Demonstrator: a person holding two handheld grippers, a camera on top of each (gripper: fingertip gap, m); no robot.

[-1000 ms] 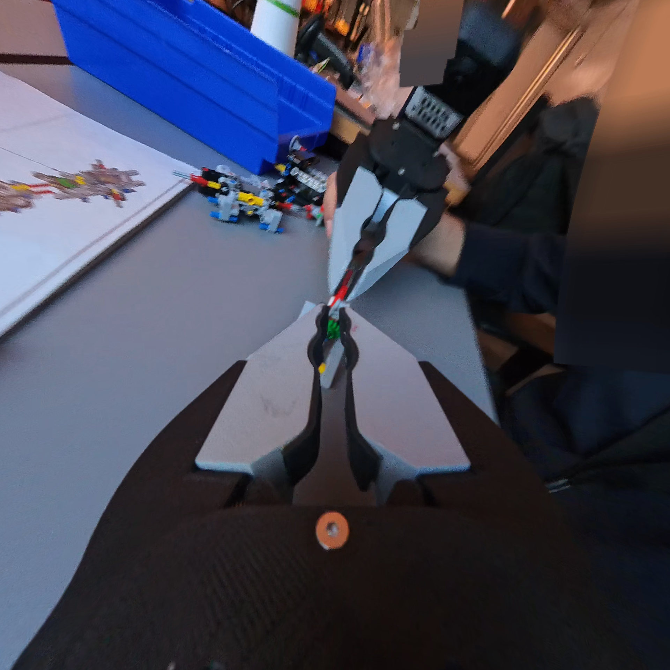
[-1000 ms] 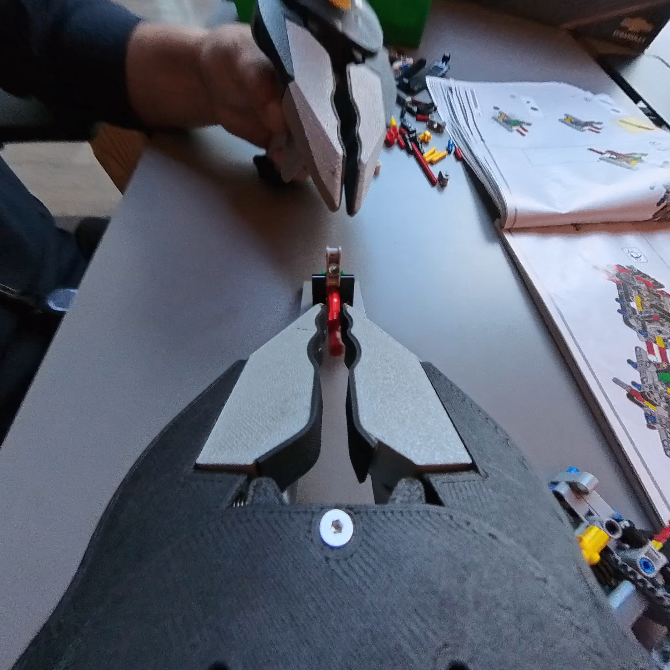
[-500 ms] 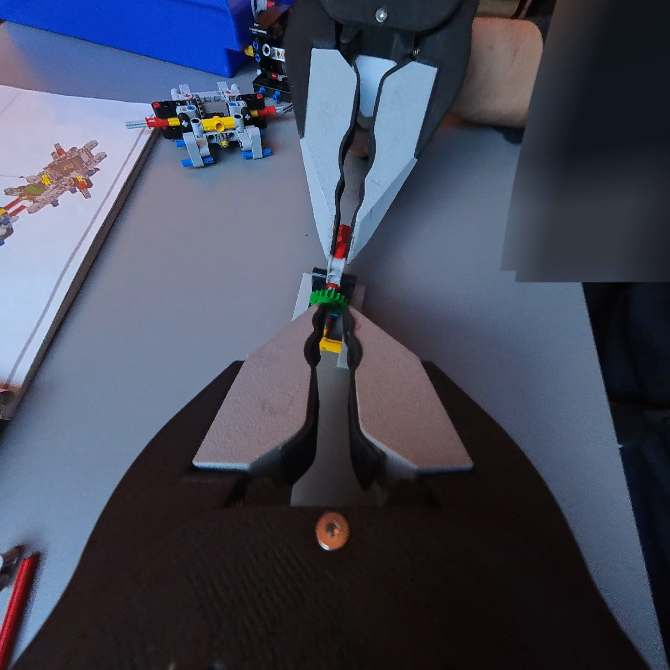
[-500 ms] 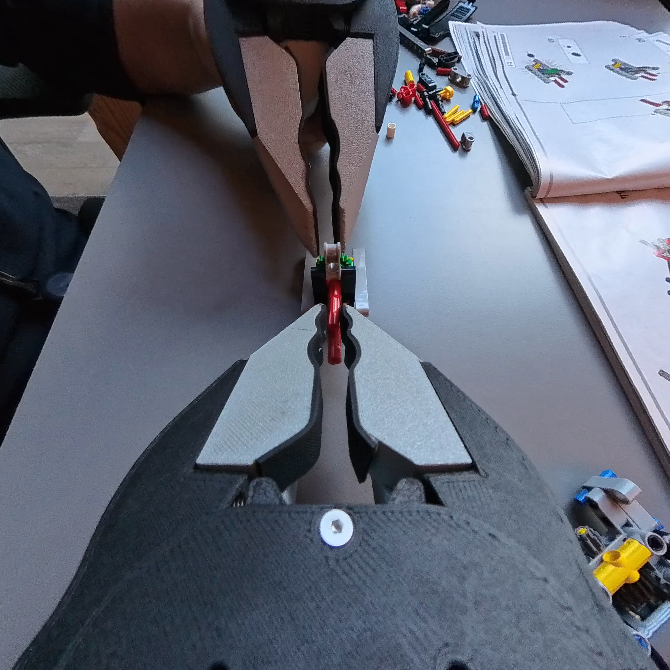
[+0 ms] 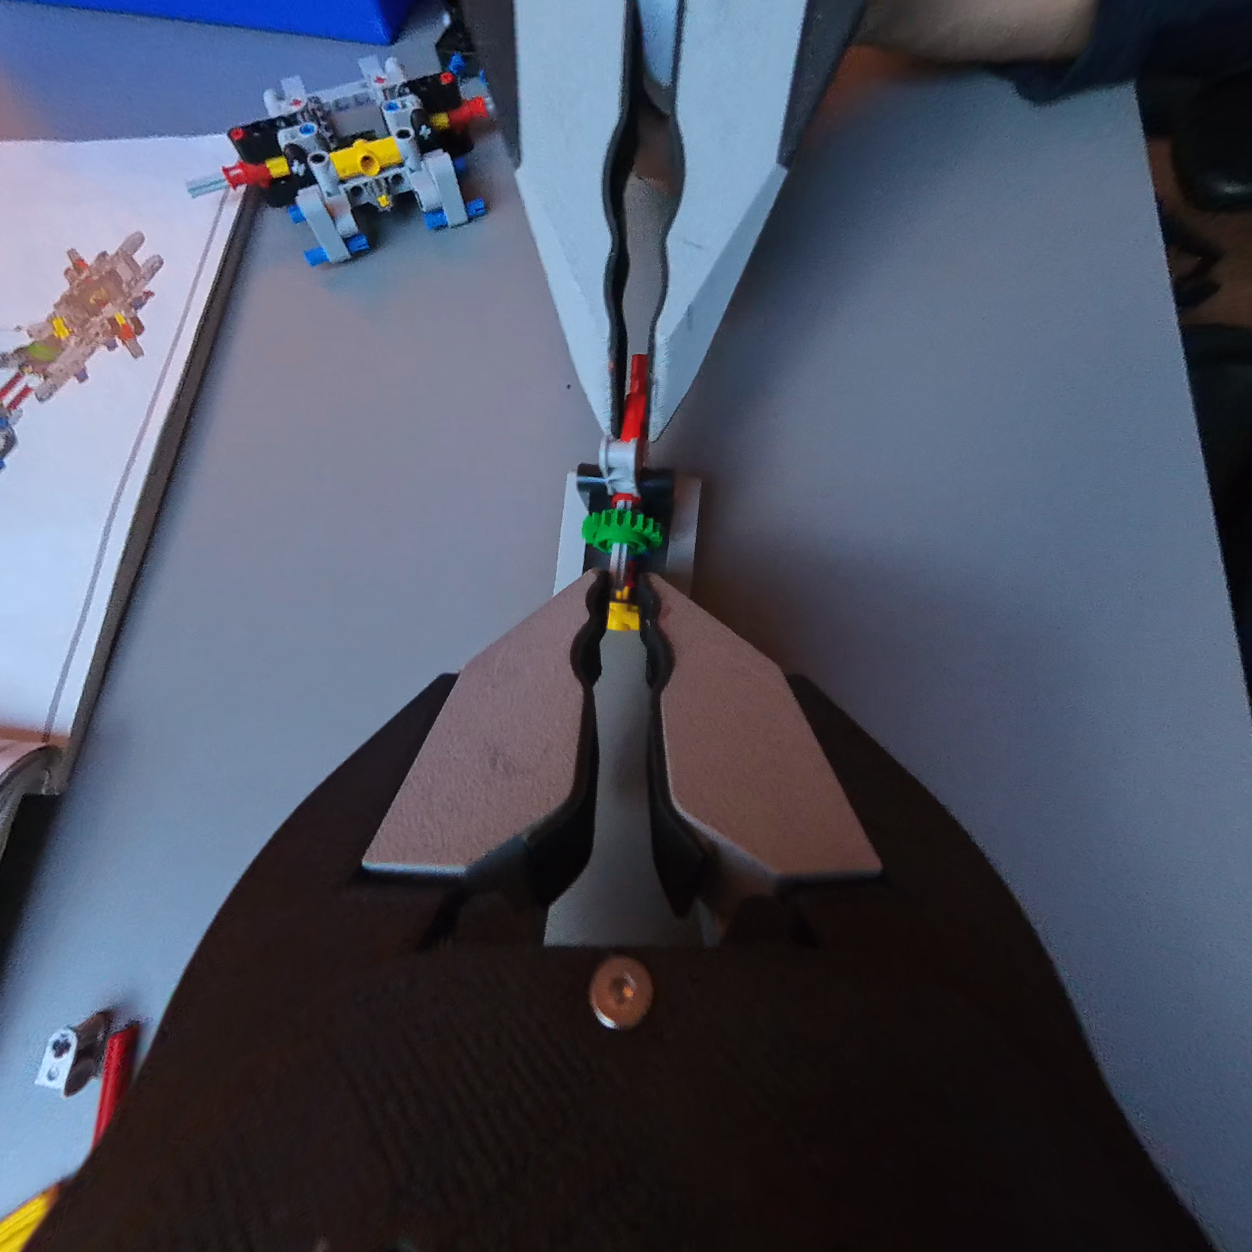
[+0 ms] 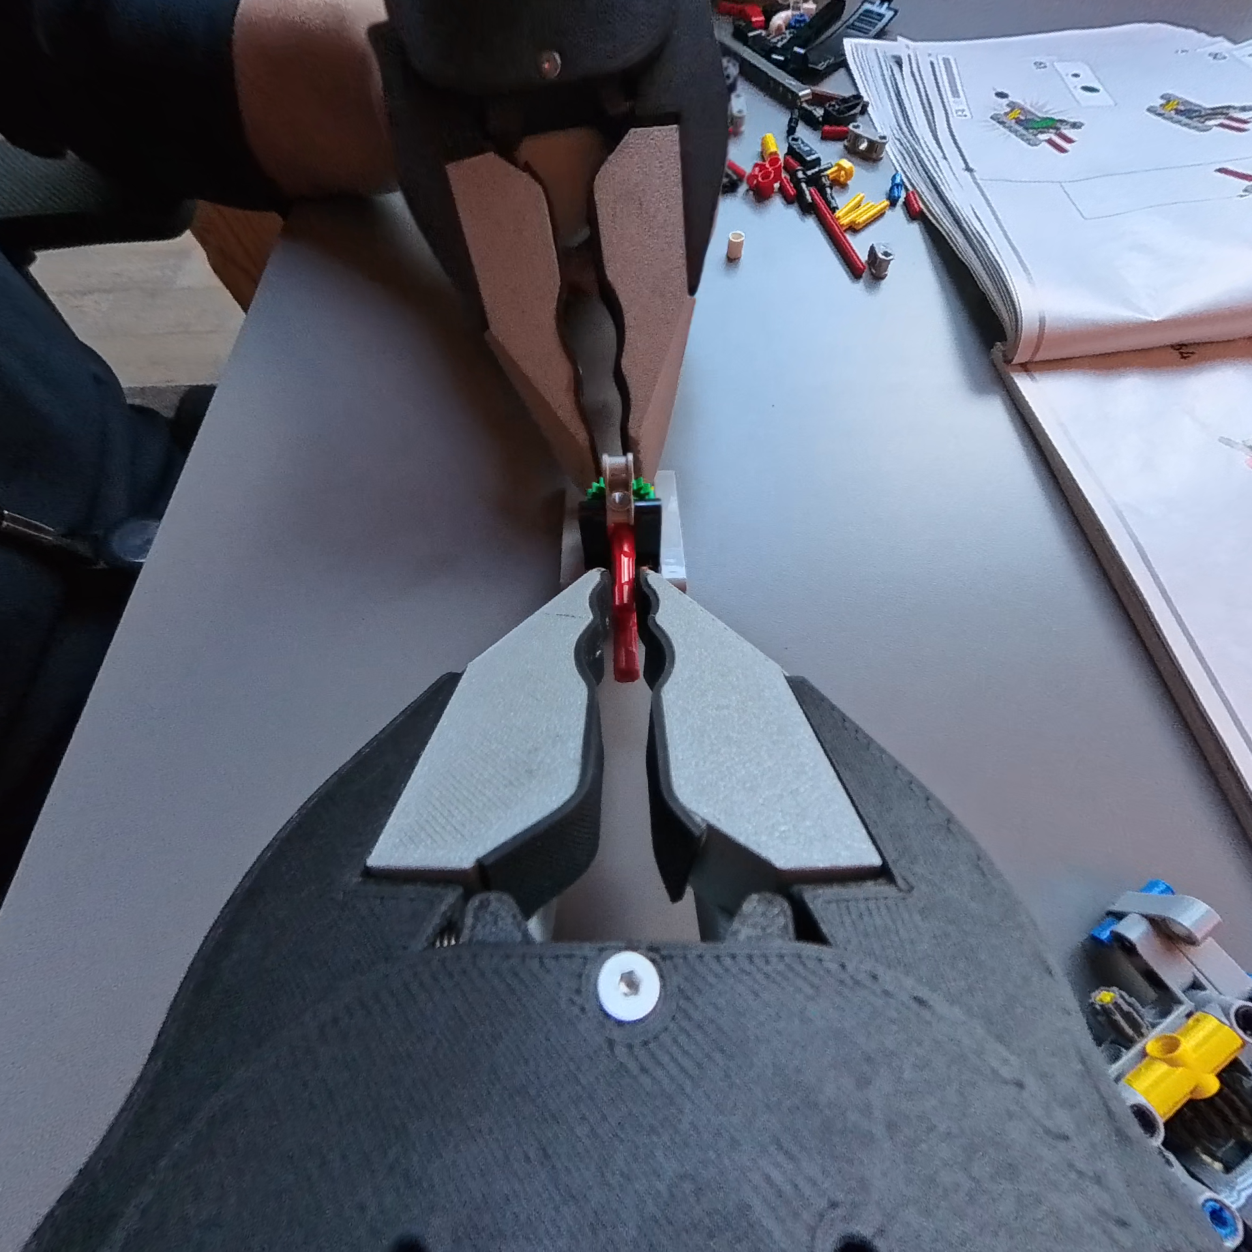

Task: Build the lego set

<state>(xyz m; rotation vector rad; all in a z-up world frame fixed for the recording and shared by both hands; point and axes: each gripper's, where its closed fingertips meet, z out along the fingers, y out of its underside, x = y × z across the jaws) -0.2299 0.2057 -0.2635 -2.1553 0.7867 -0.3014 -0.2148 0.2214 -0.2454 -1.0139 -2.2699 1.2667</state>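
I see a grey table (image 6: 881, 542), open instruction booklet (image 6: 1118, 237) and loose bricks (image 6: 826, 196) on it, blue bin (image 5: 223, 13) far behind, my left gripper (image 5: 624, 576) nearly closed on the yellow end (image 5: 623, 616) of a small brick assembly (image 5: 622, 528) on the table, my right gripper (image 6: 623, 576) pinching its red axle (image 6: 623, 610).

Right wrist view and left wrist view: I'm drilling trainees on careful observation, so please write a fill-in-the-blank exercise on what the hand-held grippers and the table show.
1. The right hand-held gripper is shut on a ____ axle.
2. The toothed gear on the small assembly is ____.
3. The left hand-held gripper grips the assembly at its ____ end piece.
4. An open instruction ____ lies on the table.

Missing words: red; green; yellow; booklet
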